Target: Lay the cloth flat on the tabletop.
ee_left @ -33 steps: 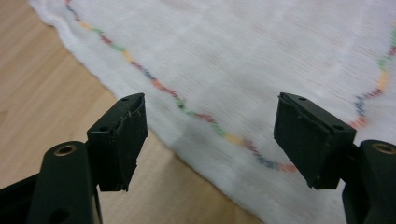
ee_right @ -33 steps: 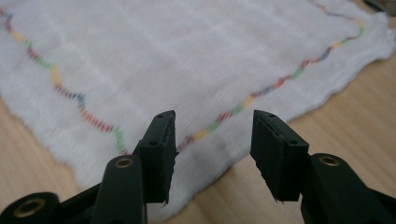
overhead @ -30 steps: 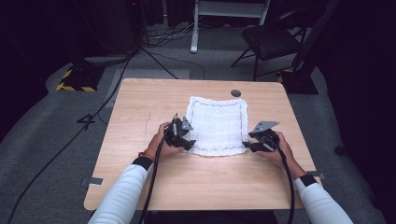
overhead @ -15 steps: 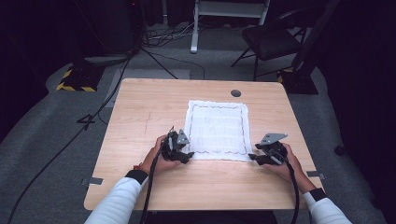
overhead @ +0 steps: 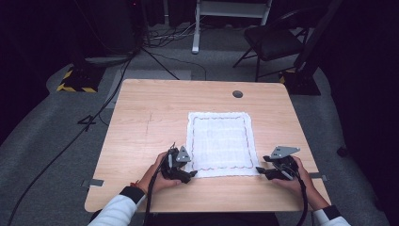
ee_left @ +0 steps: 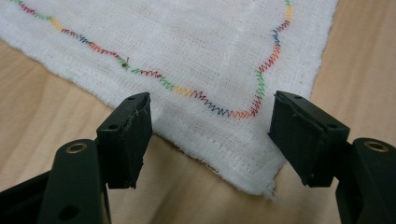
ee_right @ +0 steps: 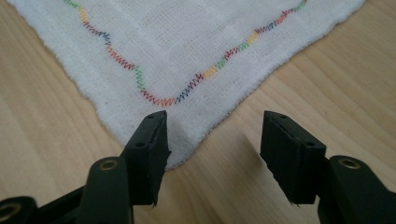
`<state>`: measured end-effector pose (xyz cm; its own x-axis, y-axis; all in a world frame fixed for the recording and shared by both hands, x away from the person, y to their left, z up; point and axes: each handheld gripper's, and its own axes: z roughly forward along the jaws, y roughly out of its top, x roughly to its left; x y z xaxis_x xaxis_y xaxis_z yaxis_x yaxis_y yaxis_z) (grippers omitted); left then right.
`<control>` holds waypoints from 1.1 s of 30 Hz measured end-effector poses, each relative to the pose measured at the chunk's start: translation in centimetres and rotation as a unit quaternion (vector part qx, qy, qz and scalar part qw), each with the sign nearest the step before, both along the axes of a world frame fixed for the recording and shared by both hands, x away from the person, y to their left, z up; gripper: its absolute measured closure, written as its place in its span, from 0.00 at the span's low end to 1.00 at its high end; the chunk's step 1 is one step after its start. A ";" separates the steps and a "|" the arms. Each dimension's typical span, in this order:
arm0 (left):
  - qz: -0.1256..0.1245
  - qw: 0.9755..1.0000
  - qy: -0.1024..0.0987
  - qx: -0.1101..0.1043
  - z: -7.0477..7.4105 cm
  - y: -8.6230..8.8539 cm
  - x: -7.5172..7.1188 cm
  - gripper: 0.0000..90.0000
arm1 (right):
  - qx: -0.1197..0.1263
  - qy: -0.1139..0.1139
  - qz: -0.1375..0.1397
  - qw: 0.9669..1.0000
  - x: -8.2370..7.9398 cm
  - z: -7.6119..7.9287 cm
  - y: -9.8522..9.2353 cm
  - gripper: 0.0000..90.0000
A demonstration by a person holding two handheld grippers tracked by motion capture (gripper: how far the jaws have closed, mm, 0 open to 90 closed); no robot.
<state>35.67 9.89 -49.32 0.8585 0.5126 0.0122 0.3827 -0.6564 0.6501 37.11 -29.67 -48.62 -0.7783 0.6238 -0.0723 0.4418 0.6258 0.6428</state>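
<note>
Both grippers (overhead: pixel 188 173) (overhead: pixel 261 170) gape at cloth (overhead: pixel 220 141) corners — bare table (overhead: pixel 150 117) around.

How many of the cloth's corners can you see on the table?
4. The white cloth lies flat: two far corners toward the table's round hole, one near corner by the left gripper, one near corner by the right gripper. None is hidden.

No words, labels, brand names or numbers are showing legibly anywhere from where I am standing, whether on the cloth (overhead: pixel 220 140), the table (overhead: pixel 141 122) or either gripper.
</note>
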 end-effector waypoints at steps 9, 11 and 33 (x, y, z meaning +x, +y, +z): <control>0.015 1.000 -0.023 0.006 1.2 1.7 -1.2 0.26 | -0.009 0.001 0.004 1.000 -1.3 0.4 -0.6 0.40; 0.030 0.999 -0.023 -0.006 1.6 2.6 -0.7 0.26 | 0.002 -0.003 0.008 1.000 -1.2 0.7 -0.3 0.40; 0.089 0.995 -0.041 -0.014 2.0 4.9 3.7 0.26 | 0.035 -0.046 0.131 0.990 -1.3 1.7 10.2 0.48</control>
